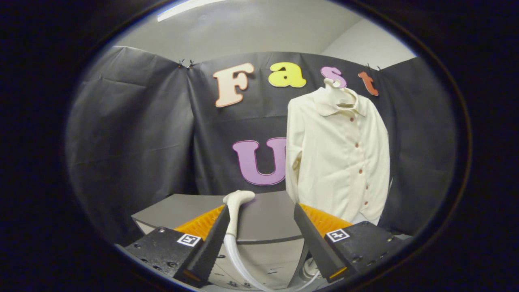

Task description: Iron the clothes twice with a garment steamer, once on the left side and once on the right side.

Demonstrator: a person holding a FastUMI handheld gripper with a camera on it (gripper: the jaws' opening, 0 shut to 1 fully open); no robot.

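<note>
A cream shirt [336,154] with small reddish buttons hangs on a pale hanger [338,91] against the black cloth wall, beyond my right finger. The white garment steamer head [238,198] rests at the front edge of a grey table [267,221], its handle running down close beside the inner face of my left finger [217,231]. A white hose [239,263] curves away below the handle between my fingers. My gripper [261,209] is open wide; the right finger is well clear of the steamer.
The grey table stands in front of the black cloth wall, with the shirt hanging past its right end. A white base with the hose's other end [310,269] sits low beside my right finger.
</note>
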